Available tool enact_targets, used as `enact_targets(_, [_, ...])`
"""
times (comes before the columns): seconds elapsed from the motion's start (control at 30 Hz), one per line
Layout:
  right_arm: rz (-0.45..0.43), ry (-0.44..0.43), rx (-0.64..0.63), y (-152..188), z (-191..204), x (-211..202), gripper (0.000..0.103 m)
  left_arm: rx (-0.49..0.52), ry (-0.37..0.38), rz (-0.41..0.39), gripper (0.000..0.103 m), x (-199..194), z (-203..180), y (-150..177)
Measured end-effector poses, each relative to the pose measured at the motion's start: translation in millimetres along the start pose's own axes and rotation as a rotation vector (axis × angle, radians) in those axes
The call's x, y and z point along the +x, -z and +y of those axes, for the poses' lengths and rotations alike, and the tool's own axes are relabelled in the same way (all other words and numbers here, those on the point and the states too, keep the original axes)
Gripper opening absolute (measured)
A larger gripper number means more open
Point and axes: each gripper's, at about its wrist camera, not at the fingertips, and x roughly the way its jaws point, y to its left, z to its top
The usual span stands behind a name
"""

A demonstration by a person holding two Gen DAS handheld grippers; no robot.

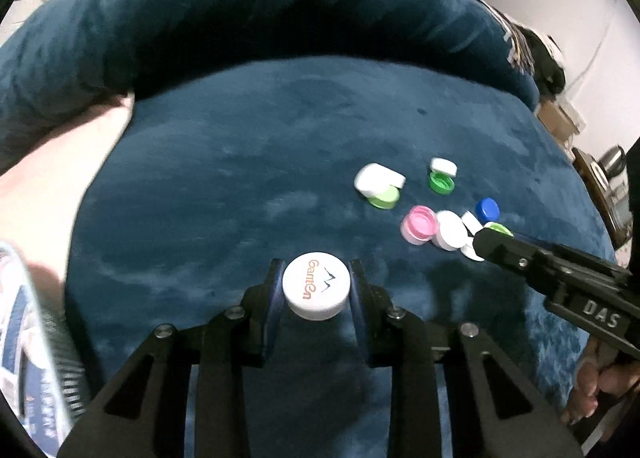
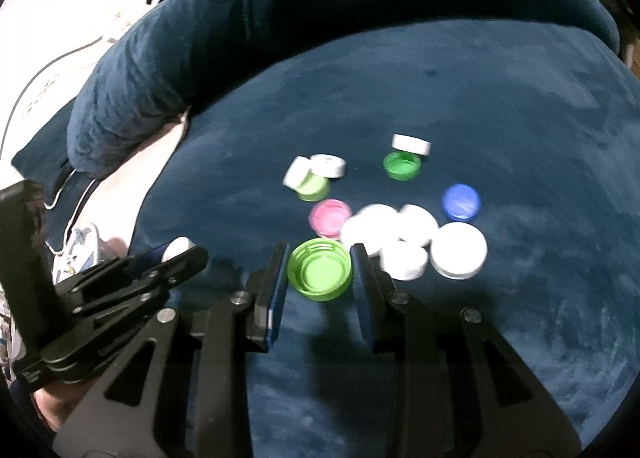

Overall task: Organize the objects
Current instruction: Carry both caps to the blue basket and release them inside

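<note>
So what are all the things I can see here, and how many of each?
white cap with orange writing: one, between the left tool's fingers
light green cap: one, open side up, between the right tool's fingers
pink cap: one, in the pile
blue cap: one, right side of the pile
other green caps: two, one dark green, one light green, far side of the pile
loose white caps: several; blur stops an exact count
blanket: one, dark blue, under everything
left tool: one, black, shut on the white cap
right tool: one, black, shut on the green cap
</note>
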Motion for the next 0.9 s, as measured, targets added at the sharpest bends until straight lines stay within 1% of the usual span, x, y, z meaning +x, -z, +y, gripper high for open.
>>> enact_targets(0.27, [0.009,-0.05,-0.082,-2,58,9,0.031,-0.064,-0.079,-0.077,0.032,-52,61,9])
enact_targets(0.43, [0.031,-0.107,-0.151,-1,110,22,0.031,-0.16,-0.145,-0.125,0.032,-89,118,18])
enact_targets(0.63, [0.06,-0.216,-0.27,10,190,36,0.031,-0.347,-0.234,-0.161,0.032,-129,199,45])
enact_targets(0.77, [0.091,-0.314,-0.342,21,242,44,0.032,-0.433,-0.273,-0.17,0.032,-145,230,62])
enact_targets(0.9, [0.128,-0.39,-0.374,31,273,53,0.032,-0.457,-0.291,-0.168,0.032,-150,241,72])
